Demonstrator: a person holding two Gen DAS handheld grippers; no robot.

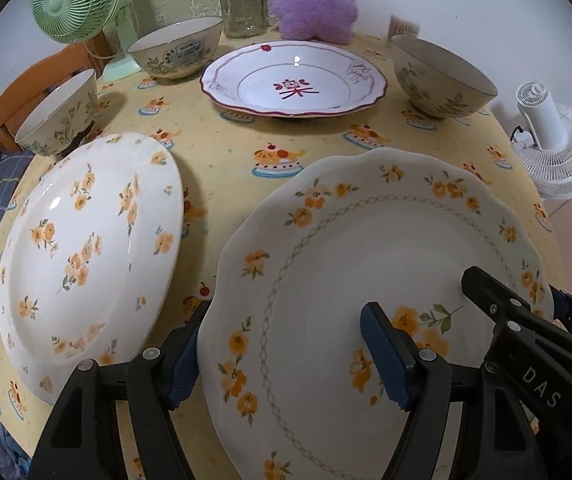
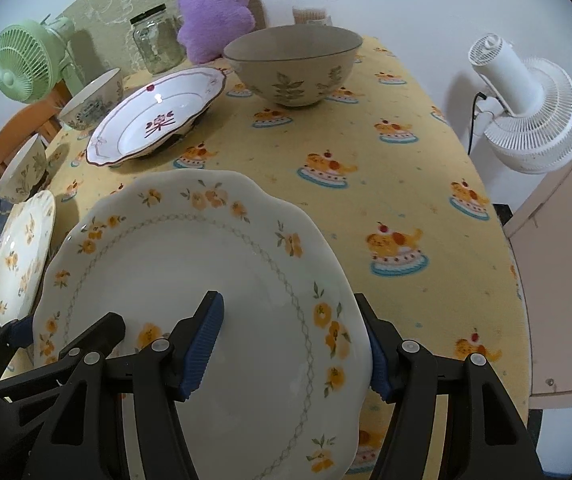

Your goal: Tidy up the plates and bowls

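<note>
**Scalloped plate held by both grippers, stacking step in hand**

While both grippers clamp the same dish, the work sits mid-carry rather than at pick or release. The left gripper [image 1: 286,364] straddles the near-left rim of the scalloped plate [image 1: 385,272], one blue pad under the edge and the other pressed on the plate's face; the right gripper [image 2: 293,344] does the same on the opposite rim, at about four o'clock of the plate in the left wrist view. Each is closed on the rim, jaws partly apart because the rim sits between them. The plate appears raised and tilted off the tablecloth [image 2: 365,152], though how far I cannot tell.

Outward from there, a second flowered plate [image 1: 86,248] lies at nine o'clock of the held one, close by but apart. The red-trimmed plate [image 1: 293,80] stands at twelve o'clock, well apart, with a bowl [image 1: 441,76] at one o'clock, another bowl [image 1: 178,48] at eleven and a third bowl [image 1: 60,114] at ten.

My judgement: the step is moving this plate onto another to form a stack, probably the neighbour at nine o'clock. The next move calls for keeping both grips even, levelling the plate, centring it over the target and lowering before loosening either gripper.
</note>
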